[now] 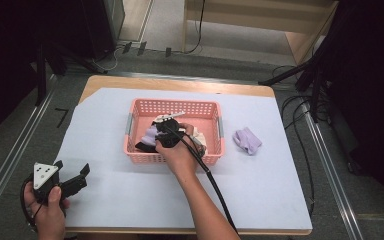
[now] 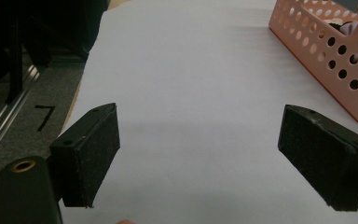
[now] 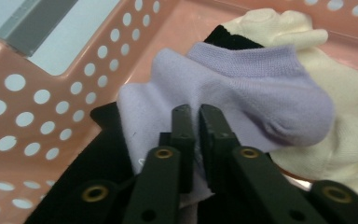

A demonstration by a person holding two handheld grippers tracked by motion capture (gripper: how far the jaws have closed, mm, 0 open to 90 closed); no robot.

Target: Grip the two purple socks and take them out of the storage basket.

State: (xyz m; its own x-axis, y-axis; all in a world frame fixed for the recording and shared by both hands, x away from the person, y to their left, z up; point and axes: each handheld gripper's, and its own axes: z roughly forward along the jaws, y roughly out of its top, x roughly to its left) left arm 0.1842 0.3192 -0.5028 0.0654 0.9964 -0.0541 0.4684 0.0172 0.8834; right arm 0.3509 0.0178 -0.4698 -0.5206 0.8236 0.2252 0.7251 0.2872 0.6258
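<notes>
Lilac sock (image 3: 242, 88) lies in the pink perforated basket (image 1: 140, 112), on a black sock (image 3: 98, 163) and beside a cream sock (image 3: 335, 126); the right gripper view alone resolves these layers. Right gripper (image 3: 193, 121) is clenched on the lilac fabric. High view adds a second lilac sock (image 1: 247, 140) on the white table cover (image 1: 260, 190), right of the basket. Left gripper (image 1: 72, 172) hovers released, well apart, at the cover's left corner.

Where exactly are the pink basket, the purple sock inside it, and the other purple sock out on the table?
pink basket (image 1: 172, 106): high view, far rim.
purple sock in the basket (image 3: 261, 88): right gripper view, its heel.
purple sock on the table (image 1: 247, 140): high view, its middle.
</notes>
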